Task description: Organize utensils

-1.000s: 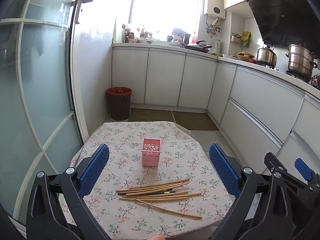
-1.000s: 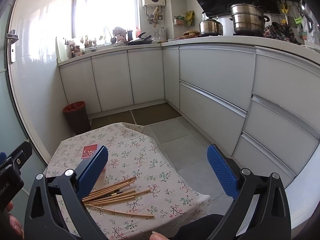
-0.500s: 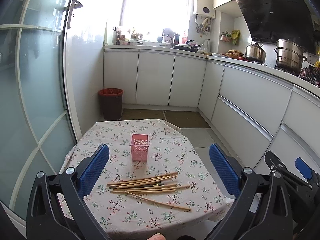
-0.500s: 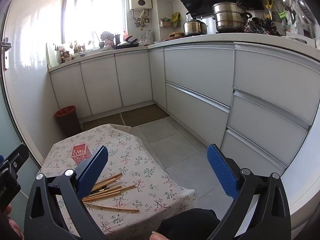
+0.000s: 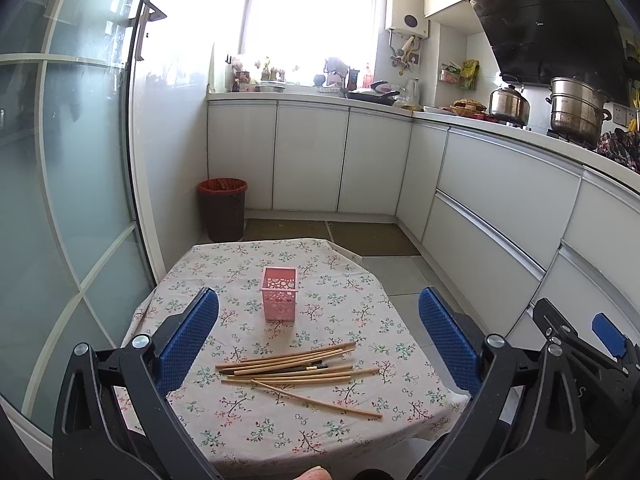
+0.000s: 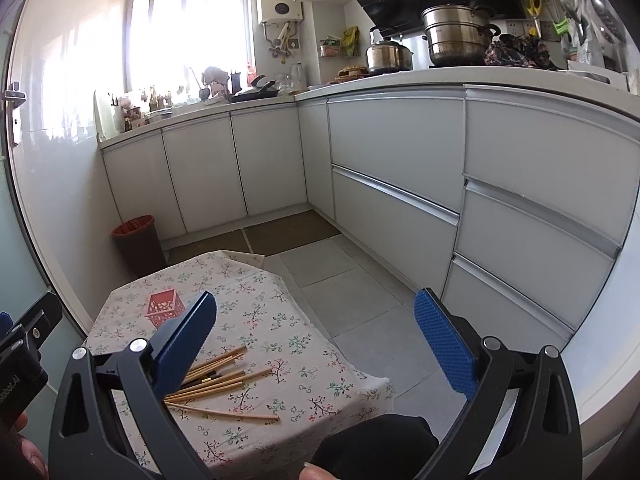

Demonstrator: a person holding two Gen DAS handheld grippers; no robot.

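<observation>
Gripper [image 5: 319, 332] spread, above chopsticks [image 5: 292, 368]

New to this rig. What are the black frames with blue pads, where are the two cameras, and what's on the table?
No robot arm here: a person holds a two-finger tool in each hand, with a fisheye camera on each looking along its fingers. The black frames with blue pads are those fingers. The left tool and the right tool are both wide open and hold nothing. The left view looks straight over a small table with a floral cloth; the right view sees it from the side. On it stands an empty pink perforated plastic basket, upright. Nearer the camera lies a loose pile of wooden chopsticks, a few of them dark, apart from the basket.
</observation>
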